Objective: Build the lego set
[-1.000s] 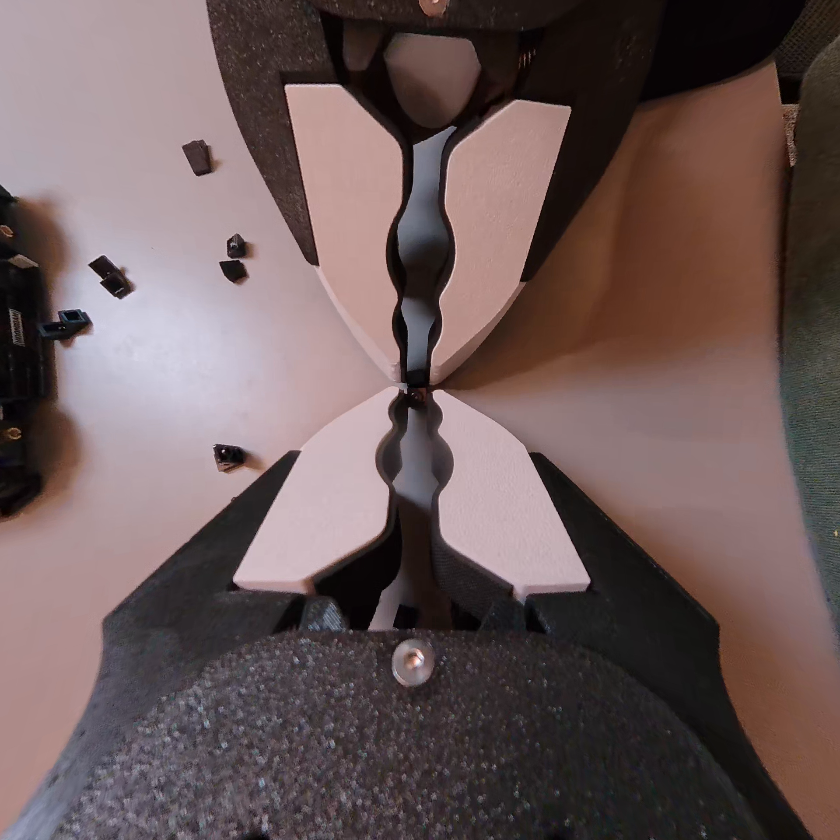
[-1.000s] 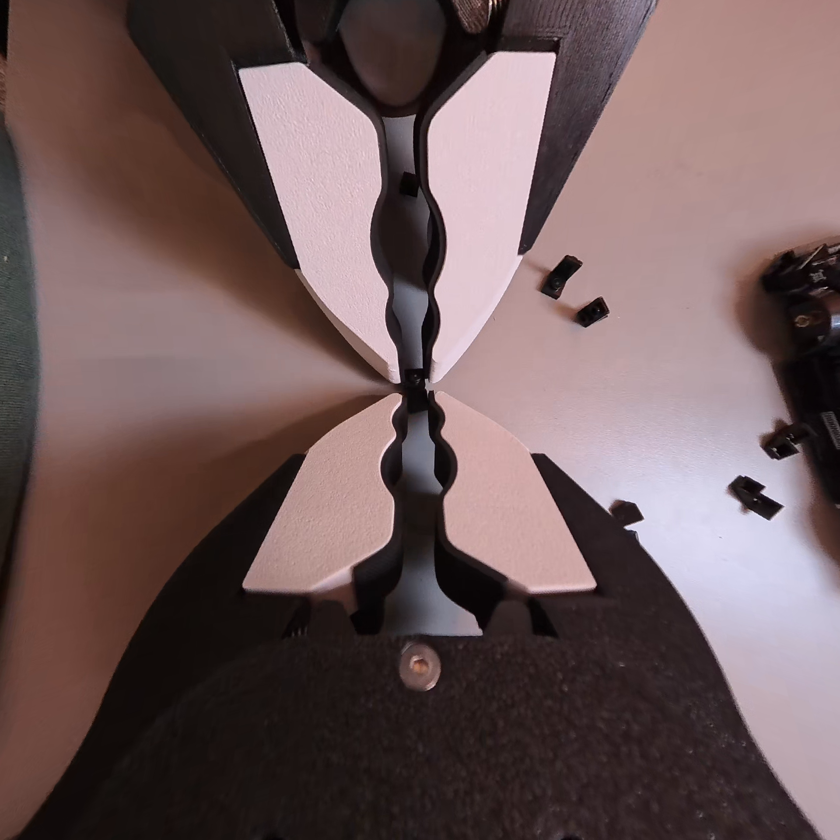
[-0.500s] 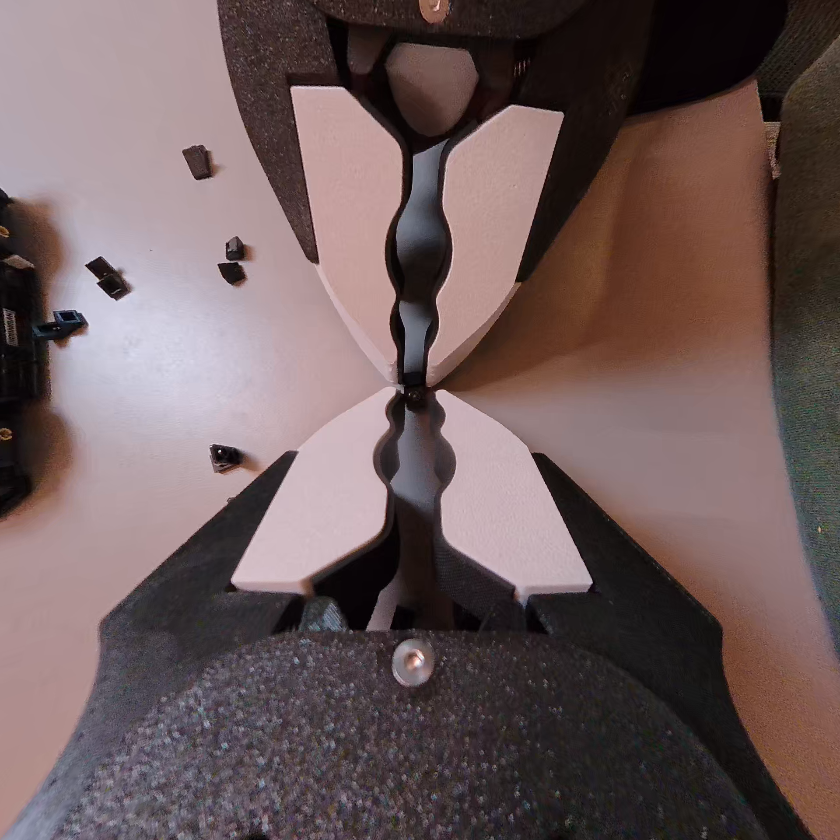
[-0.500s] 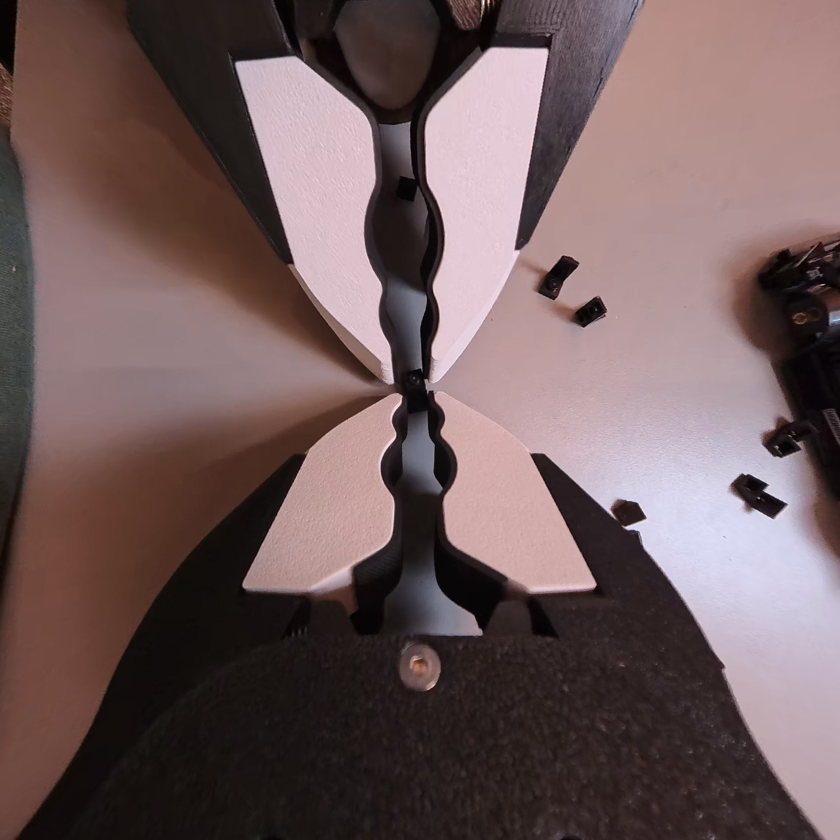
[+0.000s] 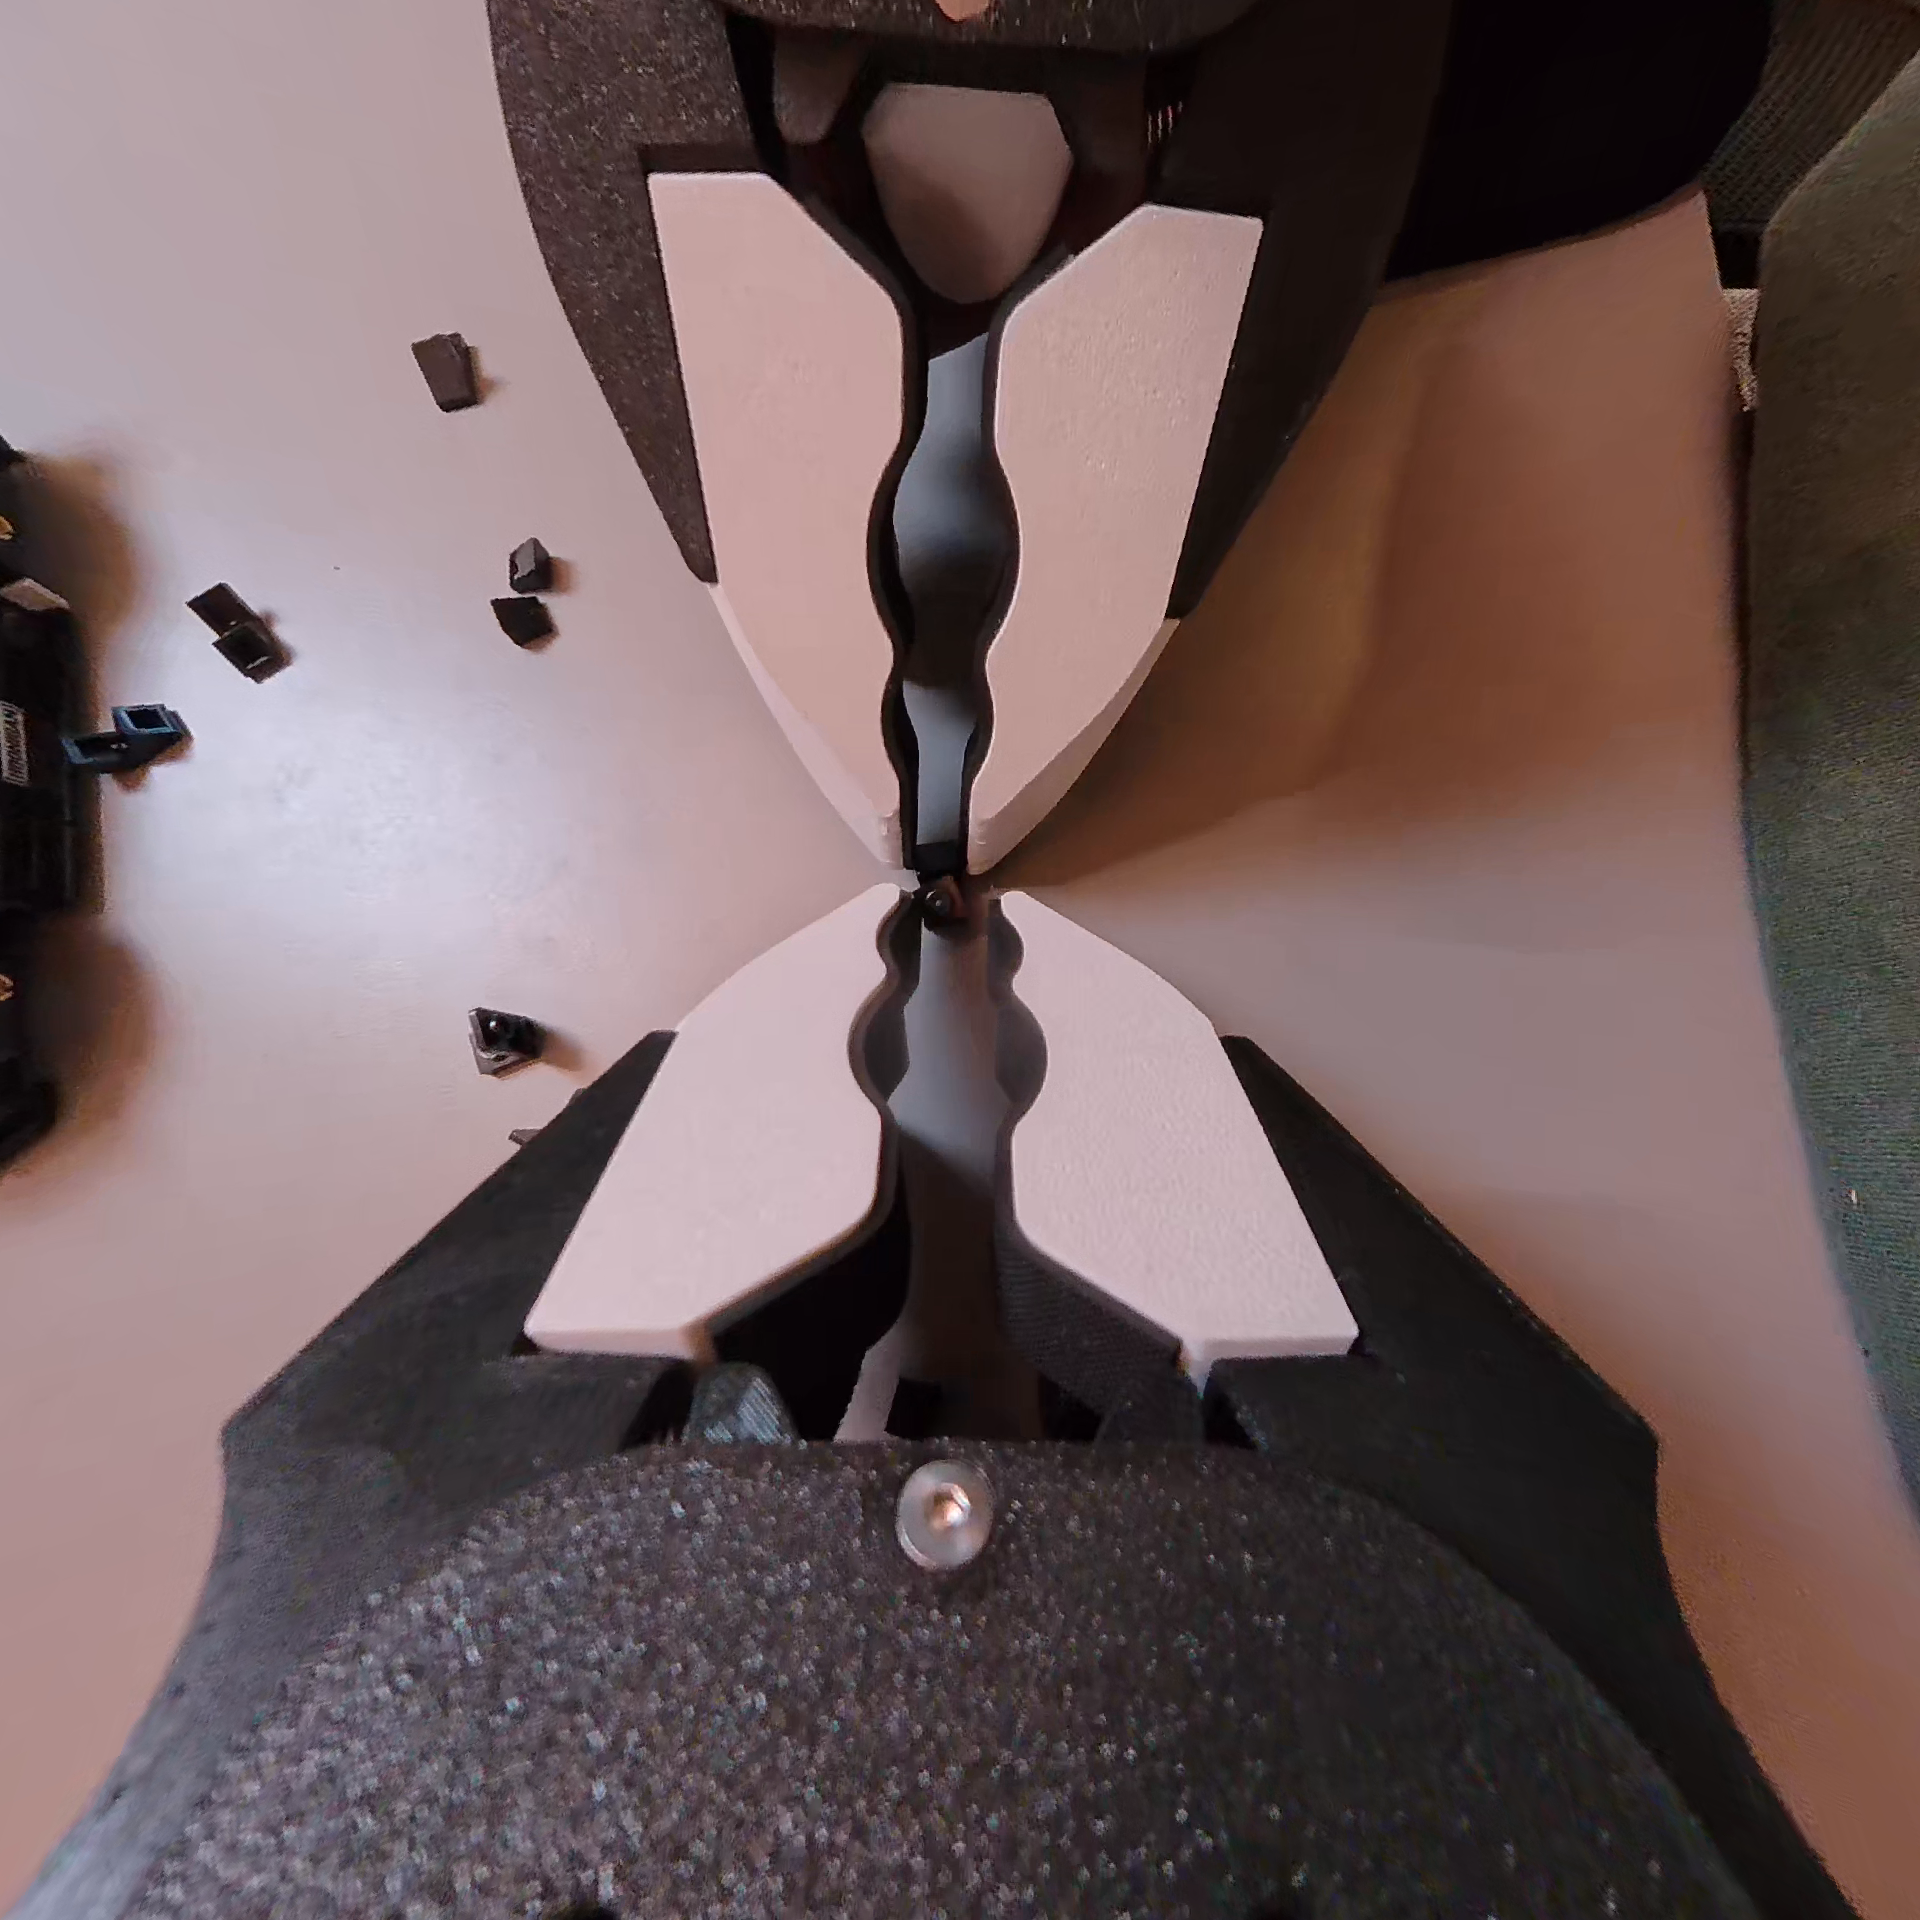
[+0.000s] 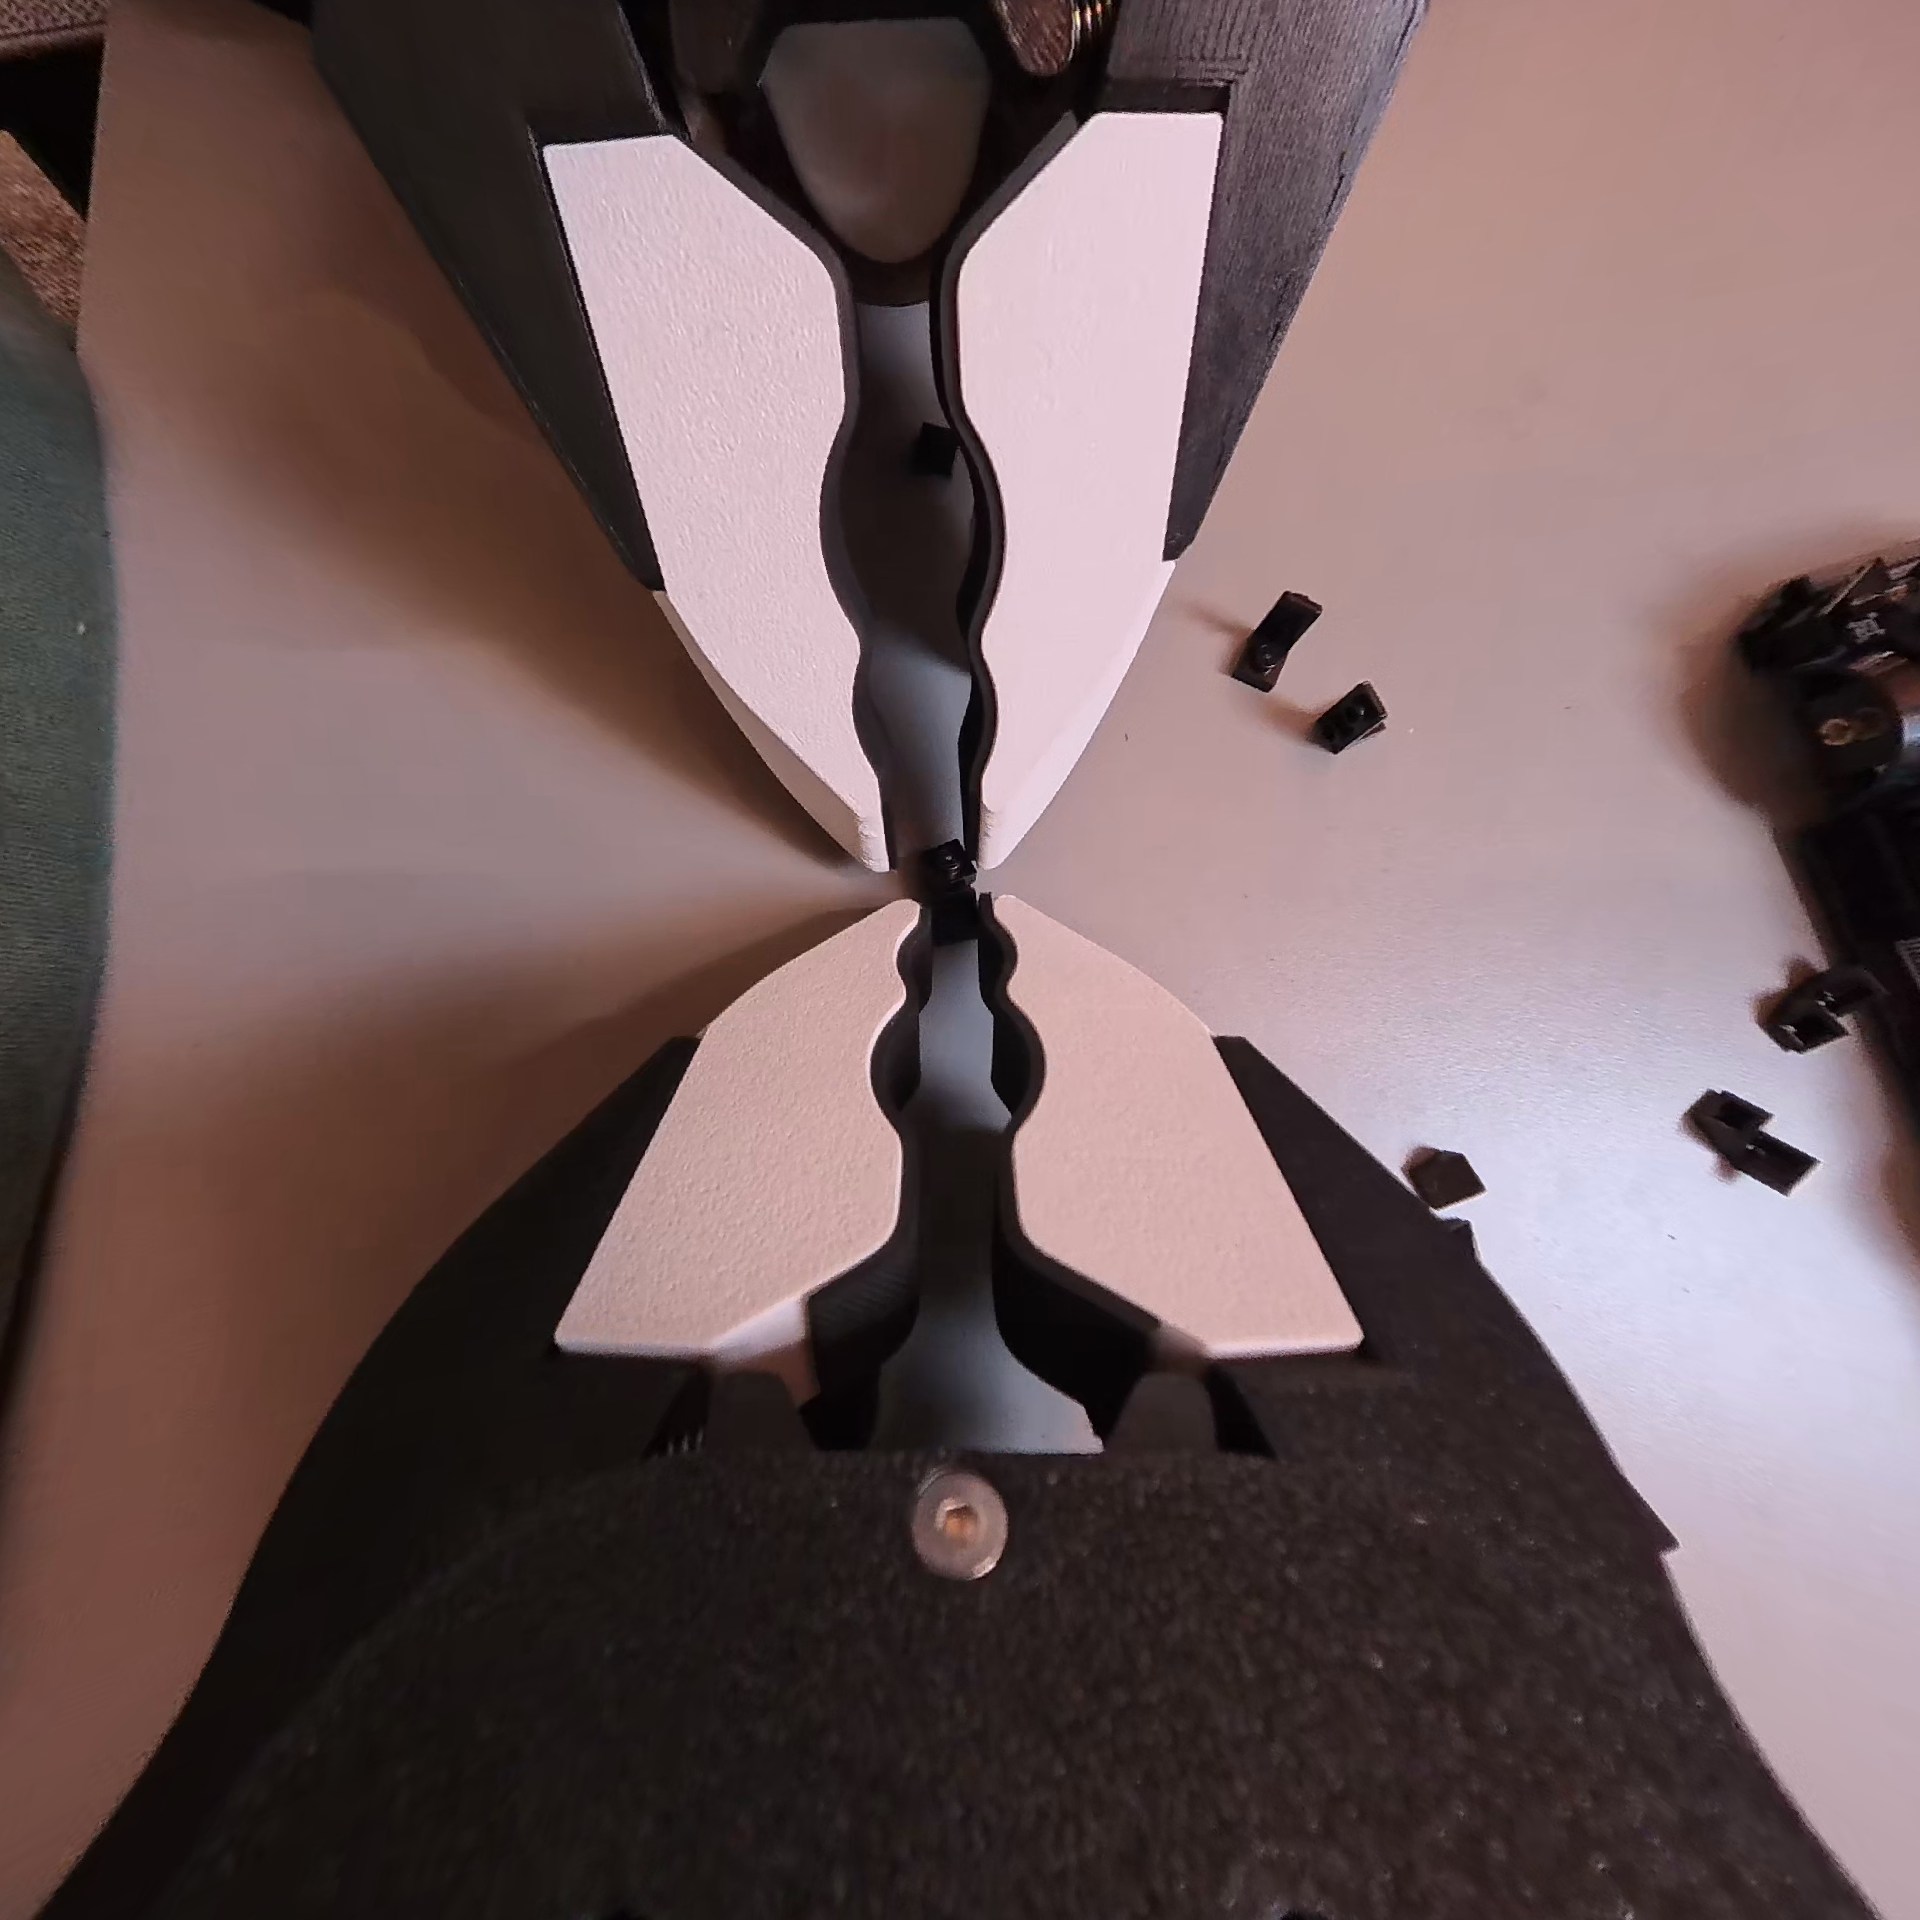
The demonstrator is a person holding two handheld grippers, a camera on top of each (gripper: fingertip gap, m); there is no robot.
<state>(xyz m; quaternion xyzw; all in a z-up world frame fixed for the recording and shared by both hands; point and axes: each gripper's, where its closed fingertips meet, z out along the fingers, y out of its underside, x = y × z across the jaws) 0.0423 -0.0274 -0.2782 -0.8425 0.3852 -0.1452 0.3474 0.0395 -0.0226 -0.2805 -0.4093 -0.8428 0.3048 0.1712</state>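
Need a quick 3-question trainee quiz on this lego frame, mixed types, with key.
1. True or false: the left tool and the right tool meet tip to tip.
2. What does each pinch? A) small black lego pieces B) a screw C) nothing
3. In the right wrist view, on which side of the picture does the partly built black lego model lie?

Key: 1 true. 2 A: the left's piece, the right's piece. 3 right edge, beside loose black pieces on the table.
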